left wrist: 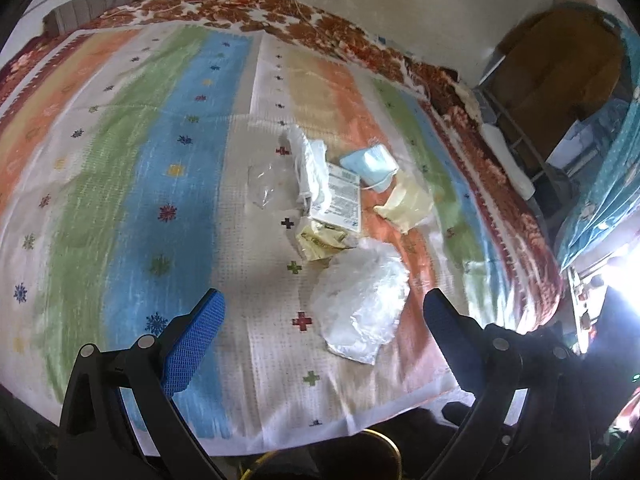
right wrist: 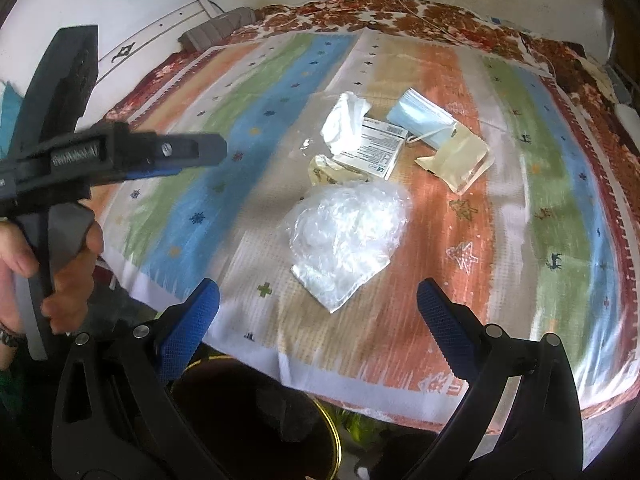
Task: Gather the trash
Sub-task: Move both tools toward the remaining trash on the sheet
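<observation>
Trash lies in a loose pile on a striped bedspread (left wrist: 132, 184). A crumpled clear plastic bag (left wrist: 360, 304) (right wrist: 348, 236) is nearest. Behind it lie a yellow wrapper (left wrist: 320, 242) (right wrist: 332, 172), a white printed box (left wrist: 340, 200) (right wrist: 374, 150), a white crumpled bag (left wrist: 310, 164) (right wrist: 344, 116), a blue face mask (left wrist: 372, 166) (right wrist: 422, 118) and a cream packet (left wrist: 408, 202) (right wrist: 456, 160). My left gripper (left wrist: 322, 314) is open and empty above the bed's near edge. My right gripper (right wrist: 318, 306) is open and empty, just short of the clear bag. The left gripper also shows in the right wrist view (right wrist: 120, 156), its jaws edge-on.
A dark bin with a gold rim (right wrist: 332, 436) (left wrist: 390, 446) stands on the floor below the bed's near edge. A grey folded cloth (left wrist: 88, 8) lies at the bed's far corner. A wooden cabinet (left wrist: 560, 76) and blue fabric (left wrist: 612, 184) stand to the right.
</observation>
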`<state>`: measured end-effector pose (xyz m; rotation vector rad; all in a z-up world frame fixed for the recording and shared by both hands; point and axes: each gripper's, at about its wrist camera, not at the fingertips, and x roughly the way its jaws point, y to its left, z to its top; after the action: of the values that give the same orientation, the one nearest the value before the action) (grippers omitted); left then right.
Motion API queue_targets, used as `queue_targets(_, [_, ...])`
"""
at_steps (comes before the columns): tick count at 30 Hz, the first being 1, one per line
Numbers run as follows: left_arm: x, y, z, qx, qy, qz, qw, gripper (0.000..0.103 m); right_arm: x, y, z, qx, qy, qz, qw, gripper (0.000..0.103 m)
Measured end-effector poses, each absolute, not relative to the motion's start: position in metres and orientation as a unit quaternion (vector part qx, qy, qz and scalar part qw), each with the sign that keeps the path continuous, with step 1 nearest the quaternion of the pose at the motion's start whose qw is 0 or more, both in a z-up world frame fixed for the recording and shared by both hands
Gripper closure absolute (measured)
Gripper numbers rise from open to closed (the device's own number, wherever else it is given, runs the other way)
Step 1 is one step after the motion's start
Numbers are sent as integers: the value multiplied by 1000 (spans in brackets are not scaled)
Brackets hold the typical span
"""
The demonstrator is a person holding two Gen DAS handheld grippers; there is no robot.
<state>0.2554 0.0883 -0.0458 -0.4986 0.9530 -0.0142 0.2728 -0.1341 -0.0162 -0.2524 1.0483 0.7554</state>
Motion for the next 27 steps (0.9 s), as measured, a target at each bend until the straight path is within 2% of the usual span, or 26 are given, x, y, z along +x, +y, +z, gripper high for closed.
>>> queue_targets(10, [279,101,-68,-251,463,0,850,8,294,-122,-35,-118,489,349,790,9])
queue_targets(15, [292,99,-82,-220,486,-5,846,13,302,-118,-46,-130,482,347,794,10])
queue_targets(22, [308,106,-93,-246,485,-24,839,18,317,-116,-57,-114,498,337,790,12])
queue_targets(27, [323,105,-104,-252,496,-32,830,25,323,-109,-67,-119,507,341,783,18])
